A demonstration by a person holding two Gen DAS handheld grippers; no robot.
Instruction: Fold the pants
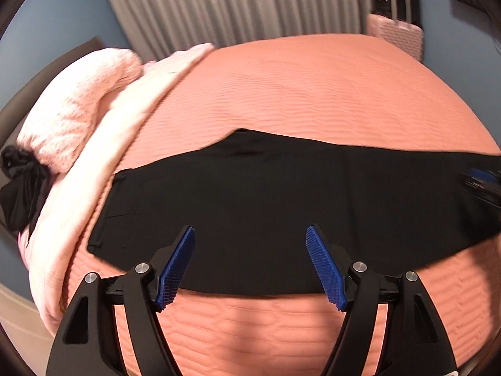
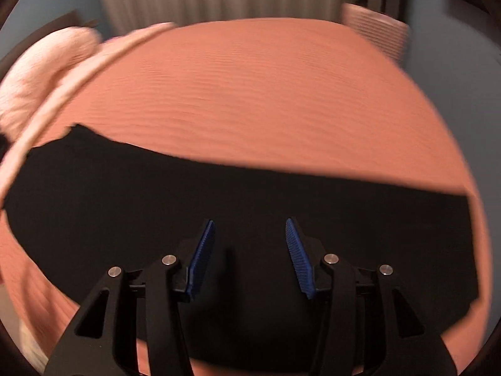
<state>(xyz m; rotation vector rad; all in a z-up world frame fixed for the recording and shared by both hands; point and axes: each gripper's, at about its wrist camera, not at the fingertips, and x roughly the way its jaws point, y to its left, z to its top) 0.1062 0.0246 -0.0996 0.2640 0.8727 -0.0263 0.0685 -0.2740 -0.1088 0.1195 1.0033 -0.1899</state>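
Left claw (image 1: 250,235): jaws stood well apart, blue ribbed pads (image 1: 175,269) facing each other, nothing gripped between them. It is held above the near edge of the black pants (image 1: 281,194), tilted down toward the fabric; contact cannot be made out.

Right claw (image 2: 250,228): jaws apart, narrower than the left pair, blue pads (image 2: 200,260) clear of one another. Only flat black cloth is seen in the gap; whether the tips touch it cannot be told, as the right wrist view is blurred. No pinch of fabric is seen.

Pants: laid flat as a long black band across the near part of the bed (image 1: 313,94), running left to right. In the left wrist view the waistband end, with a belt loop and pocket seam, is seen at the left; the far edge rises to a small peak left of centre. The right end (image 2: 463,250) is squared off in the right wrist view.

Bed: covered by a salmon quilted spread. A pale pink blanket (image 1: 103,163) is draped along its left side, with a fluffy pink pillow (image 1: 78,109) beside it and a bunched black garment (image 1: 22,188) at the far left.

Beyond the bed: grey pleated curtains (image 1: 235,3); a pink suitcase (image 1: 396,31) standing upright at the far right corner.
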